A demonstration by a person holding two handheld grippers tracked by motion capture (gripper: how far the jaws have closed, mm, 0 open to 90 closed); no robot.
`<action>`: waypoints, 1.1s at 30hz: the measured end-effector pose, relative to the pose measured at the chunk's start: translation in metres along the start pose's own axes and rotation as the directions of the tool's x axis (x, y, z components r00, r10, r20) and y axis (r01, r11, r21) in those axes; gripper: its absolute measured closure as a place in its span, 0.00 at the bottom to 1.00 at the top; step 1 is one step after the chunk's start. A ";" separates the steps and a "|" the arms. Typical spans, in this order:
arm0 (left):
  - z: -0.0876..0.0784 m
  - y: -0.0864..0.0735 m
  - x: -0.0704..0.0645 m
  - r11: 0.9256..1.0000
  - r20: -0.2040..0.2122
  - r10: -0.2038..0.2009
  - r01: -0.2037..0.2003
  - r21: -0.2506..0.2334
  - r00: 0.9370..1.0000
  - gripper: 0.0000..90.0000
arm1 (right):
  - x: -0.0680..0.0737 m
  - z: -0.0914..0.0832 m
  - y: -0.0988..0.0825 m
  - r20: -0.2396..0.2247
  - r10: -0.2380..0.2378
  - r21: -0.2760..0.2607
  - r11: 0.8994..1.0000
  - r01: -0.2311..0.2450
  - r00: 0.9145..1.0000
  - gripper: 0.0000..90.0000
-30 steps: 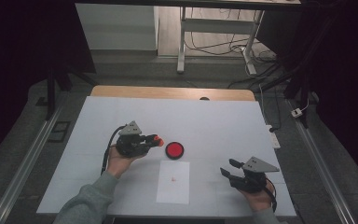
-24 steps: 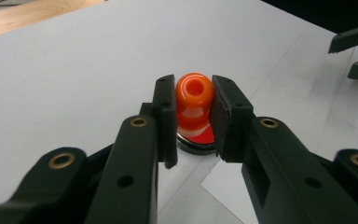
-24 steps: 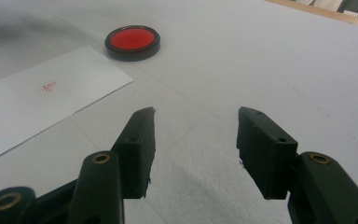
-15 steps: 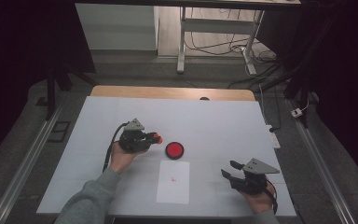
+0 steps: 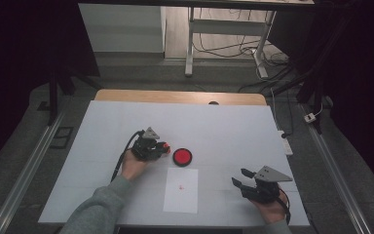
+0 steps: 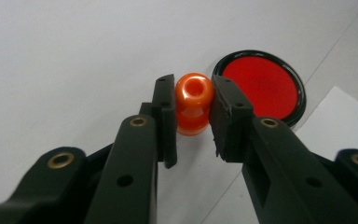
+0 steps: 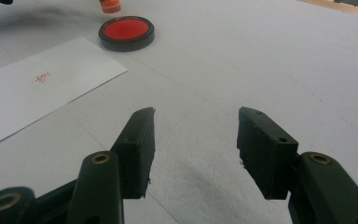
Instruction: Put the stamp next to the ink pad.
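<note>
- Orange, glossy plastic makes up the stamp [image 6: 193, 103]: a short, rounded knob with a round hollow in its top end and a narrower waist below, catching the light on its curve.
- The left gripper [image 6: 192, 114] holds the stamp between its two black pads, one pad on each side of the waist, the jaws closed on it.
- In the high view the left gripper [image 5: 161, 149] sits left of the table's [image 5: 233, 122] middle, with the stamp [image 5: 164, 146] showing as a small orange tip at its front.
- The stamp is held just beside the ink pad [image 6: 262, 86], a round black tin with a flat red inside; the two are close but whether they touch cannot be told.
- In the high view the pad [image 5: 182, 156] lies just right of the gripper and just beyond the far edge of the paper [image 5: 181, 190].
- The white sheet lies flat on the table and bears a small red mark [image 7: 42, 78] near its middle.
- The right gripper [image 7: 196, 140] rests low near the table's near right corner, its jaws about half apart with nothing between them, well apart from the paper and pad.
</note>
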State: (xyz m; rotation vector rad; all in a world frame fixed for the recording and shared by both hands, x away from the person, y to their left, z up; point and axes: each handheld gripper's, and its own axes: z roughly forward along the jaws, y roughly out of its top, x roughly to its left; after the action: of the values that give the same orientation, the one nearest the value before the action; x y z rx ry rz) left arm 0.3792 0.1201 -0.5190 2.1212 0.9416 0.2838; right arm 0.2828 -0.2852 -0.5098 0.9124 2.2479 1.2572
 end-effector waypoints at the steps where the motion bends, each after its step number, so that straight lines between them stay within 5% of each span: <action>1: 0.001 -0.001 0.000 1.000 -0.002 0.002 -0.002 0.005 1.000 0.80 | 0.000 0.000 0.000 0.001 0.000 0.002 1.000 0.000 1.000 0.51; 11: 0.006 -0.005 0.003 1.000 -0.017 -0.001 0.001 0.023 1.000 0.78 | -0.001 0.000 -0.001 0.005 0.005 0.003 1.000 -0.005 1.000 0.51; 17: 0.004 -0.005 0.003 1.000 -0.021 -0.005 0.005 0.012 1.000 0.64 | -0.002 0.000 -0.001 0.009 0.008 0.007 1.000 -0.008 1.000 0.51; 23: -0.011 -0.001 0.000 0.998 -0.010 -0.016 0.016 -0.053 1.000 0.49 | -0.003 -0.001 0.000 0.009 0.014 -0.002 1.000 -0.014 1.000 0.51; 28: -0.027 -0.002 -0.005 0.993 0.041 -0.027 0.031 -0.112 0.999 0.40 | -0.004 -0.001 -0.001 0.010 0.011 0.003 1.000 -0.011 1.000 0.51; 33: -0.045 -0.011 -0.014 0.993 0.072 0.000 0.009 -0.116 0.997 0.38 | -0.006 -0.001 -0.002 0.009 0.012 0.000 1.000 -0.012 1.000 0.51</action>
State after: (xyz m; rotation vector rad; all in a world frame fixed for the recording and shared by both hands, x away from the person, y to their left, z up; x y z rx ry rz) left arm 0.3417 0.1404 -0.4952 2.0096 0.8673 0.2516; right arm 0.2863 -0.2907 -0.5107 0.9309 2.2389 1.2553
